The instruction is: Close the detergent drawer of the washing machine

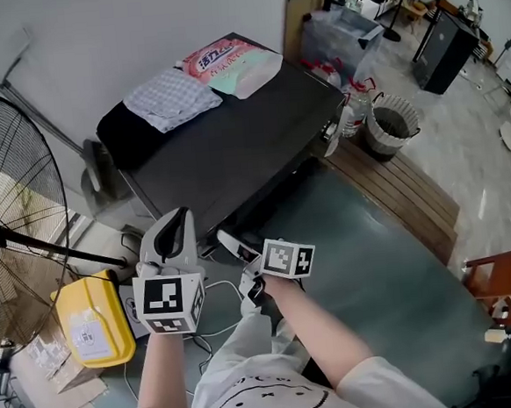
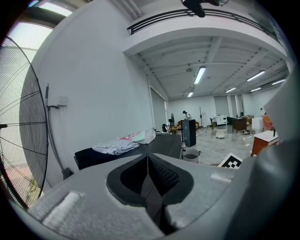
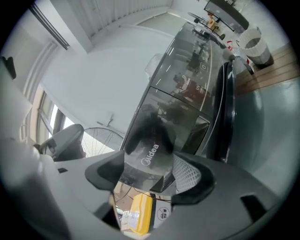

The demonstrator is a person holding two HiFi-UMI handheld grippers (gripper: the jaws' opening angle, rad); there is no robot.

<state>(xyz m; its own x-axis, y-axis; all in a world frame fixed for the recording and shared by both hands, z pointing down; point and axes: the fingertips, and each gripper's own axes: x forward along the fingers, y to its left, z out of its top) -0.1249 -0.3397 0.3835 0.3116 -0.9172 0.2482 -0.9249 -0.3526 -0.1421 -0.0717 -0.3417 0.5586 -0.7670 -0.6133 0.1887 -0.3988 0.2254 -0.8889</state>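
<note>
Left gripper [image 1: 178, 221] sits nearest us, jaws together, empty, aimed off across the room. Right gripper [image 3: 149, 174] is closer to the job: jaws apart, detergent drawer [image 3: 152, 149] front between them, apparently sticking out of the washing machine [image 1: 233, 139]. We'd push straight in along its length. Yellow jug [image 1: 93, 321] sits below, not blocking.

We see the washing machine's [image 3: 187, 89] dark front, glossy enough to mirror the room. A soft checked cloth [image 1: 170, 98] and a shiny plastic bag [image 1: 231, 64] contrast with bare wood planks [image 1: 404, 191].
</note>
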